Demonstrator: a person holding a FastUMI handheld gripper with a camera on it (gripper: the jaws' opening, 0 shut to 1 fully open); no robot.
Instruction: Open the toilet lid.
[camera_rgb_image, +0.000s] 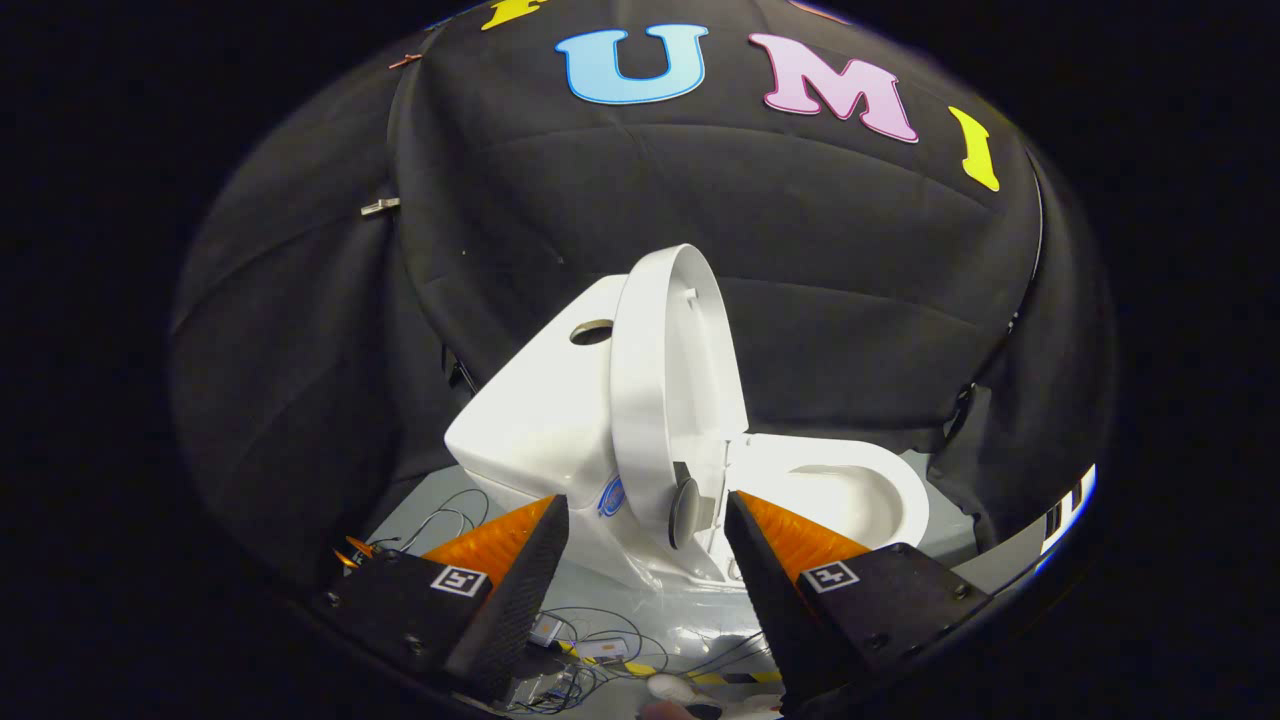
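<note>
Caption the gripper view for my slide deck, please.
Open gripper faces a white toilet, its lid already raised upright beyond the fingers.

No legible txt or labels.

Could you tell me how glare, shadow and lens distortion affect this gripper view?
In the gripper view, fisheye distortion bows the black cloth wall into a dome; bright light washes out the glossy white ceramic toilet and its raised white plastic lid, hiding surface detail; the grey floor with its cables stays dim; the open gripper has sharp jaws, apart.
</note>
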